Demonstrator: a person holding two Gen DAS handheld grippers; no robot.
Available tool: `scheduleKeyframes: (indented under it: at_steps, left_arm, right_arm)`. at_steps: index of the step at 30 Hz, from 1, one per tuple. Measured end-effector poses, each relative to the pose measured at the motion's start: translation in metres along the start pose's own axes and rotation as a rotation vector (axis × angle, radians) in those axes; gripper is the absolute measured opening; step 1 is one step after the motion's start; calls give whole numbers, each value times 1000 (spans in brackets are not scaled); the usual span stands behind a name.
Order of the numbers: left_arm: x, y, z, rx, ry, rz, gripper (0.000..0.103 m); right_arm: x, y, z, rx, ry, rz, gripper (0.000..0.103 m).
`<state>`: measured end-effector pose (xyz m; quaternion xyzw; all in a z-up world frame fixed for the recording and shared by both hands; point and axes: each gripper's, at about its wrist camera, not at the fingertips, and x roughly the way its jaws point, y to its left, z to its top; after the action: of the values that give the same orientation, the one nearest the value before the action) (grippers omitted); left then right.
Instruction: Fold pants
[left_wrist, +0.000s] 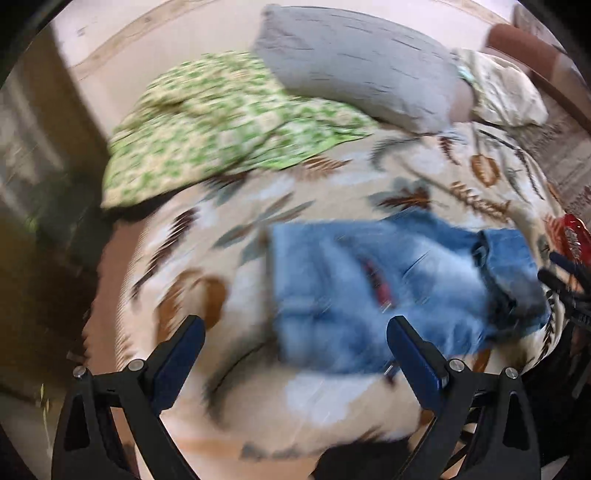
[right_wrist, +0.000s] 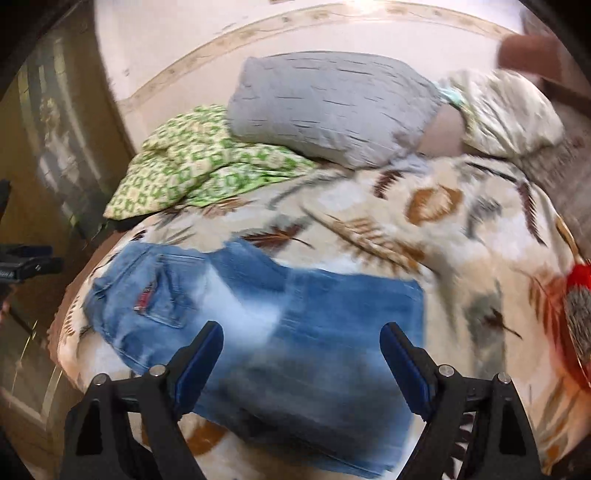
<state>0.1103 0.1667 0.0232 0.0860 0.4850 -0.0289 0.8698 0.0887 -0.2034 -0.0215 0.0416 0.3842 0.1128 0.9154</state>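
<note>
while both views smear with motion blur, my left gripper (left_wrist: 295, 330) shows its jaws spread wide with nothing between them, hanging over the near edge of the bed (left_wrist: 332, 184). my right gripper (right_wrist: 302, 336) is the same, jaws spread apart and holding nothing, poised above the cloth.

just past my jaws lie the pants (right_wrist: 280, 325), blue denim jeans folded into a compact block on the bed's leaf-patterned cover. in the right wrist view a back pocket with a small red tag (right_wrist: 144, 295) faces up at the left end of the block, and the far right edge is straight. in the left wrist view the pants (left_wrist: 388, 284) lie ahead and to the right, with a rumpled, bunched end at their right side.

at the right edge sits something red (right_wrist: 578, 317); i cannot tell what it is.

farther back, a green-and-white patterned cloth (right_wrist: 192, 166) lies crumpled on the left. a grey pillow (right_wrist: 332, 107) rests partly over it, and a pale pillow (right_wrist: 509, 110) sits to the right, against the wall.
</note>
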Motion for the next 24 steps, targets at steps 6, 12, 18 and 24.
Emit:
scheduleKeyframes:
  at_steps: [6,12,18,24]
  left_arm:
    - [0,30,-50,-140,53,-43,100]
    - [48,20,-92,-350,83,-224,100]
    - [56,-36,-67,-179,40,-283,100]
    - [72,-67,-35,-135,44,-297,100]
  right_arm:
    - [12,46,7,-99,11,48,89]
    - [16,73,6,-178,19,60,89]
    - [7,52,3,-147,21,4,89]
    - [-11,-4,-12,-40,36,-90,89]
